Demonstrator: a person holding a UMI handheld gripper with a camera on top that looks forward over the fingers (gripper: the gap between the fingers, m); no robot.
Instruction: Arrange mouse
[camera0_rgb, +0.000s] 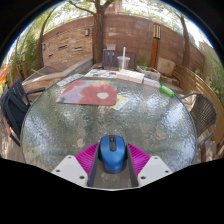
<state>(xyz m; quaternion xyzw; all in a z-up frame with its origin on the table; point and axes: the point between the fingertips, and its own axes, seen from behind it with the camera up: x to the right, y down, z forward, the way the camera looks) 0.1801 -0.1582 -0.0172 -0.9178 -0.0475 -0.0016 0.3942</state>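
Note:
A blue computer mouse (112, 152) with a dark scroll wheel sits between my gripper's (112, 158) two fingers. The magenta pads (87, 155) press against both its sides, so the gripper is shut on it. The mouse is held over the near part of a round glass table (150, 125). A red mouse mat (88, 94) with a pale pattern lies flat on the far left part of the table, well beyond the fingers.
A dark chair (14, 105) stands at the table's left edge. A green object (167, 90) lies at the far right. A white cup with a straw (123, 62) and flat papers (112, 74) sit at the back. A brick wall and trees lie beyond.

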